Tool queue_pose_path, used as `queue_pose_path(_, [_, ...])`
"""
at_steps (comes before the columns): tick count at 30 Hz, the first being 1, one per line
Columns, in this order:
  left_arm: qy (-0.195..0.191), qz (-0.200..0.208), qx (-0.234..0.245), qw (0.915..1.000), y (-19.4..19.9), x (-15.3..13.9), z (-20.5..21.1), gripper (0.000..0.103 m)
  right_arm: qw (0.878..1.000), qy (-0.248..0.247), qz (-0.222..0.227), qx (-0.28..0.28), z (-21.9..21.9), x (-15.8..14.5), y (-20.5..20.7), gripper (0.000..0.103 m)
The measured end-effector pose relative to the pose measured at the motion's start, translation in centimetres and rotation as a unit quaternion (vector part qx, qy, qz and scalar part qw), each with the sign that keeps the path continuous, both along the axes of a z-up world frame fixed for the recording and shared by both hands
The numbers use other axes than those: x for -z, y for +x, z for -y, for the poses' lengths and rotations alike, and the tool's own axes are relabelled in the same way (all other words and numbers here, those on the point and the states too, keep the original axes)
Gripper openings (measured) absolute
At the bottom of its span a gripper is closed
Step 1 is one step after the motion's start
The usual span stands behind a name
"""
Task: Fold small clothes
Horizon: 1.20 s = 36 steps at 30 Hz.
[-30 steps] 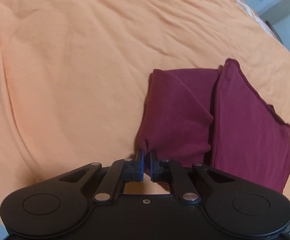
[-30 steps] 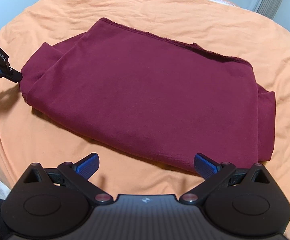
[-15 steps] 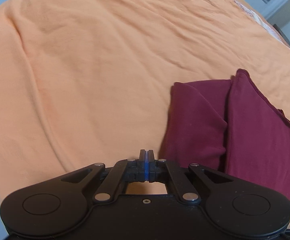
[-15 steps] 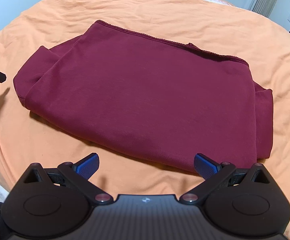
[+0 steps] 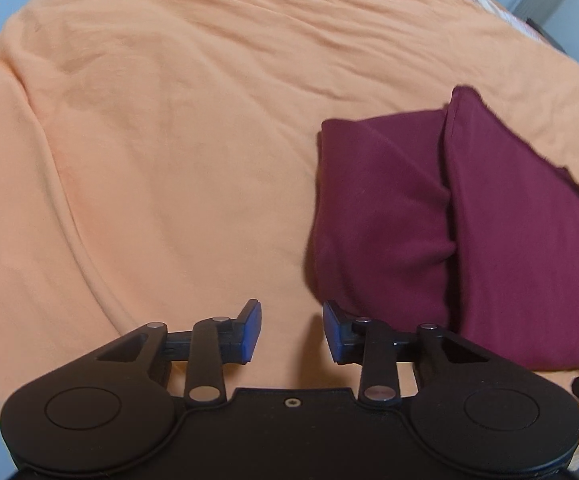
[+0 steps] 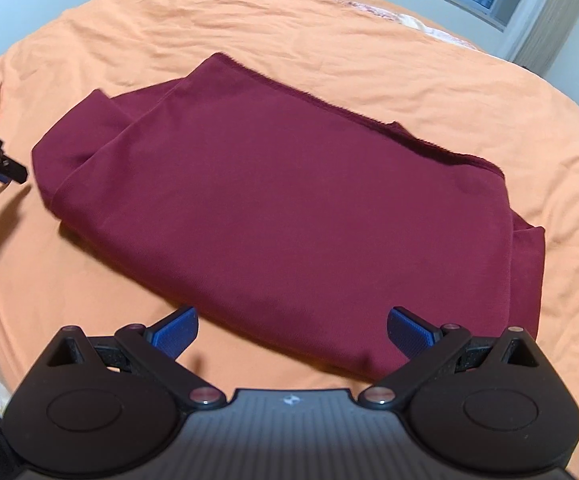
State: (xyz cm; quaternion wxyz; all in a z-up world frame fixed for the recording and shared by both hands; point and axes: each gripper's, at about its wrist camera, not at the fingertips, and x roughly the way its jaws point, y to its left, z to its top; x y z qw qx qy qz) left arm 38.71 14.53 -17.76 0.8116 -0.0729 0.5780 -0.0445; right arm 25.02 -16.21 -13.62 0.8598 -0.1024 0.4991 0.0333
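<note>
Maroon garment [image 6: 281, 216] is seen lying folded, mid-bed, on the orange bedsheet [image 6: 329, 40]; a further fold is judged next, near hem to be pinched squarely; right gripper [image 6: 291, 326] spread wide, empty, at near edge; left gripper [image 5: 291, 330] parted, empty, beside left end; open sheet left and far.

Both grippers are black, with blue pads [image 5: 251, 330] and silver pivot screws [image 6: 376, 394].
</note>
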Motion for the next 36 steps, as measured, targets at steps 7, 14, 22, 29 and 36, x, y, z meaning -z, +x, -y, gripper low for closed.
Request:
queue_pose_path(7, [-0.043,0.021,0.012,0.9988,0.7,0.2,0.4,0.015,1.000,-0.002,-0.003,0.001,-0.3,0.2,-0.1,0.103])
queue_pose_path(14, [-0.016,0.019,0.018,0.9995,0.9,-0.8,1.3,0.000,1.000,0.000,-0.001,0.011,0.0,0.0,-0.3,0.103])
queue_pose_path(22, [-0.007,-0.009,-0.020,0.9997,0.3,-1.3,0.4,0.000,1.000,0.005,-0.006,0.022,0.4,0.3,-0.3,0.103])
queue_pose_path(29, [-0.014,-0.007,-0.027,0.9995,0.6,-1.6,0.7,0.006,1.000,-0.003,0.009,0.018,0.4,-0.1,-0.4,0.103])
queue_pose_path(36, [0.013,-0.007,-0.024,0.9996,-0.3,-2.9,1.3,0.055,0.999,-0.021,0.032,0.013,0.6,0.1,0.8,0.103])
